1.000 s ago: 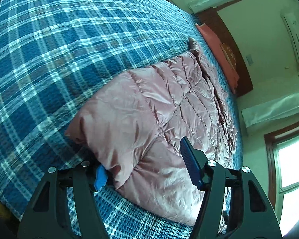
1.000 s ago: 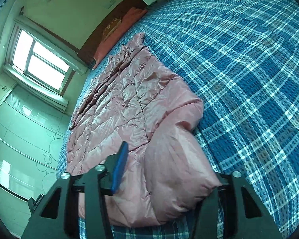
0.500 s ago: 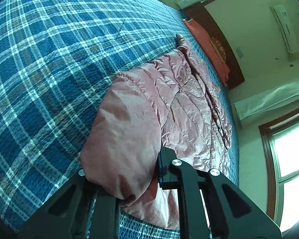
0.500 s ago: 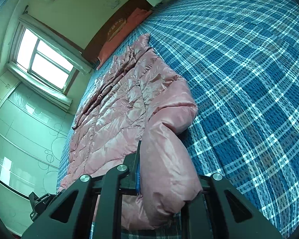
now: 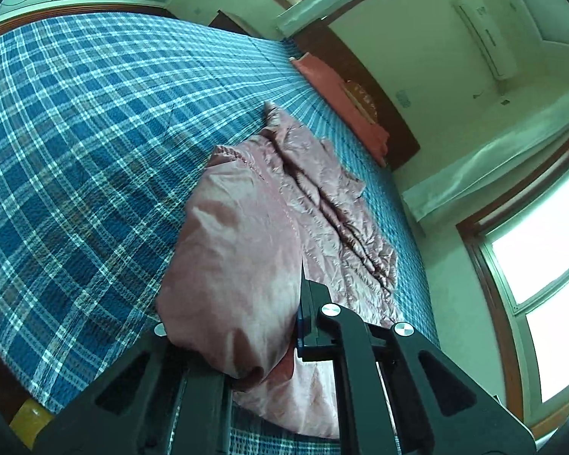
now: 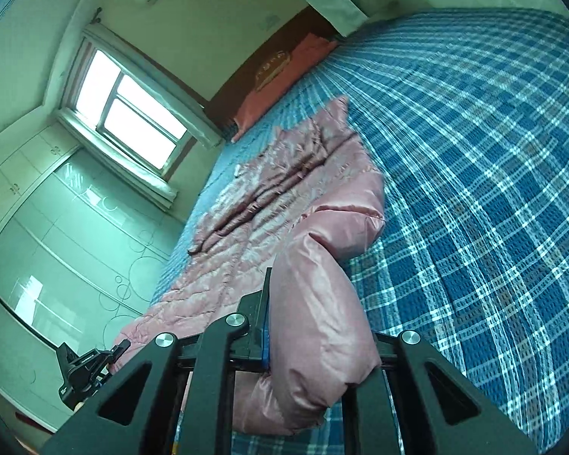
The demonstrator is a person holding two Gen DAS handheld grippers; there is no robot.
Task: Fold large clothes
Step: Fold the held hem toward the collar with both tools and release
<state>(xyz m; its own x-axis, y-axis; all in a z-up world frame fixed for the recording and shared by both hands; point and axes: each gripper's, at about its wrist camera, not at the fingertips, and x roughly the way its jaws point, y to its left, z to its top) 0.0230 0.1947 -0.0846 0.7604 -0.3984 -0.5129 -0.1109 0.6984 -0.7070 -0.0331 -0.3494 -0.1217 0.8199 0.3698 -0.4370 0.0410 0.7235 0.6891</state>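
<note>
Jacket (image 5: 315,204), pink and quilted, lay along the bed (image 5: 76,144) on its blue checked cover, its near end lifted off the cover in both my claws while the far end rested flat toward the pillow (image 5: 341,102) by the headboard. My left claw (image 5: 231,326) was clamped shut on a thick bunch of the smooth hem at one corner, and my right claw (image 6: 315,326) was pinched tight on the other corner, the padding bulging out between its fingers. To carry this fold well, I judged I should raise both corners level and together, keep the edge taut between them, and sweep it over toward the pillow end so the hem lands square on the far edge; the slippery, puffy cloth could slide out of a shallow bite or drag the lower layer along. Compared with a second earlier, both claws had gone from spread wide around the hem to closed on it, and the views had tipped up, showing more wall and window (image 6: 129,113), with the gripped end risen clear of the cover.
</note>
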